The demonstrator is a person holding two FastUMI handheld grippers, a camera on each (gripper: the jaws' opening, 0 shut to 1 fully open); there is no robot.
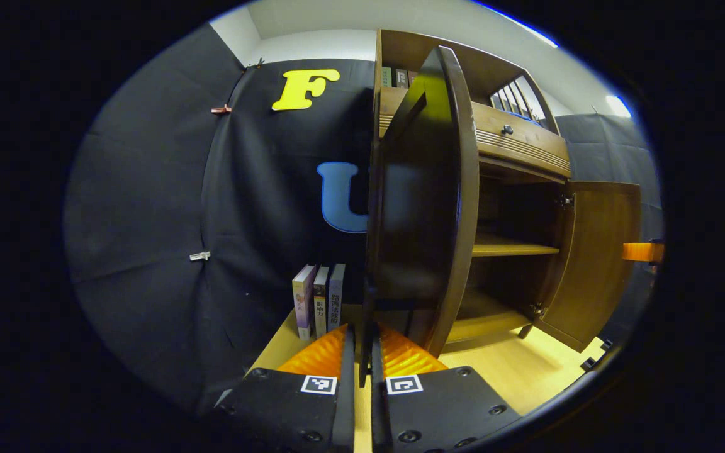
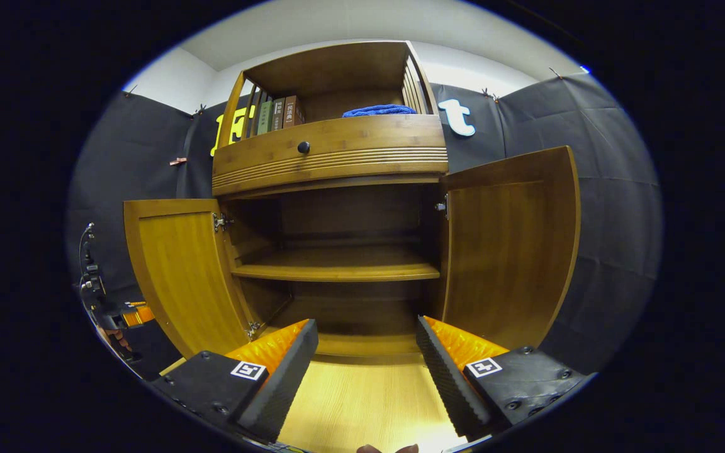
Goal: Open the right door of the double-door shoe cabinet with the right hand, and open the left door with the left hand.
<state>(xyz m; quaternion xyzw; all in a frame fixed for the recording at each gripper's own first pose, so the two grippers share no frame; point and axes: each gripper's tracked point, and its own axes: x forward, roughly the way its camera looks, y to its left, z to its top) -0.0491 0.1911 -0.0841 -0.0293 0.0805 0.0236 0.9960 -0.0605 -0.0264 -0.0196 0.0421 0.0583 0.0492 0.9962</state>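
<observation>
Left tongs (image 1: pixel 362 352): pinching the left door's (image 1: pixel 422 207) lower edge. Right tongs (image 2: pixel 365 352): spread, empty, facing the open cabinet (image 2: pixel 337 264); right door (image 2: pixel 510 245) swung wide. Risk: pull your left further and the hinge strains.

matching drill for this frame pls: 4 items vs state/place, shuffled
Items:
1. left door
2. right hand-held gripper
3. blue cloth
4. standing books

States/places:
A. open, holding nothing
B. top compartment, above the drawer
C. on the floor left of the cabinet
D. swung open, pinched by the left hand-held gripper

Pairs: 1-D, 2-A, 3-B, 4-C
</observation>
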